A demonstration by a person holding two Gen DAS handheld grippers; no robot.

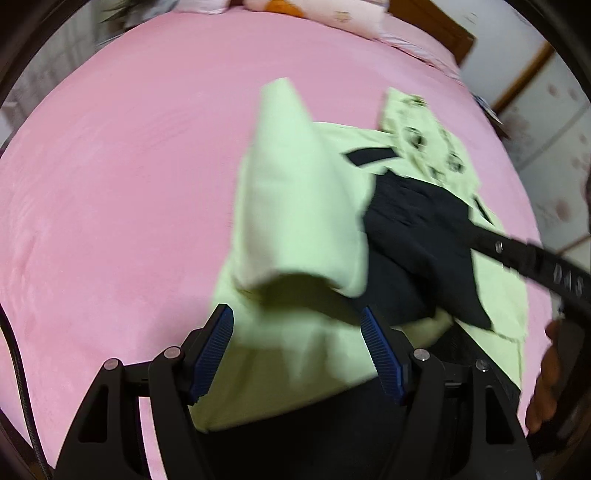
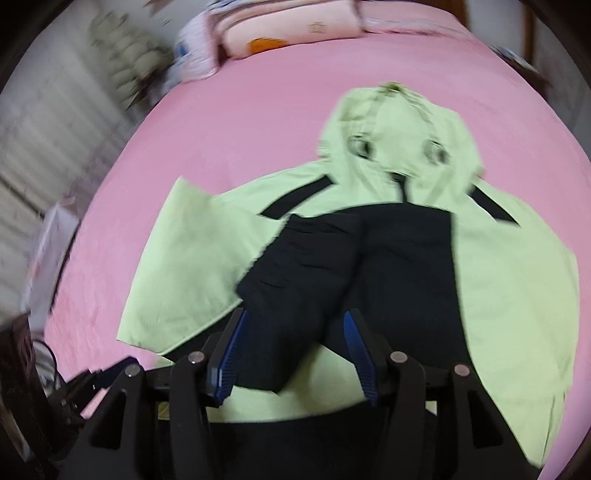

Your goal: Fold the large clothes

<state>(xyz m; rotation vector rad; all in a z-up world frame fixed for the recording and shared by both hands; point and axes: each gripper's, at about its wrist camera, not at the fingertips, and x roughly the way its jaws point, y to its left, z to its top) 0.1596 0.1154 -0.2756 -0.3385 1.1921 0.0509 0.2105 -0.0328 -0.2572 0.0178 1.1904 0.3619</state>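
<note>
Left gripper jaws apart over the hoodie hem; right gripper spread too, black sleeve straight ahead, running toward the hood.

Your left wrist camera looks forward along the left gripper, hanging low and close above the near edge of the light-green hooded jacket. It faces across the pink bed toward the pillows at the far end, and the jacket sits right of centre in its frame.

Your right wrist camera looks along the right gripper from a similar low, near spot at the jacket's hem, facing the same far end, with the hood almost straight ahead.

Both views share the jacket, the pink bed and the pillows. The left view also catches the right gripper's arm at its right edge.
</note>
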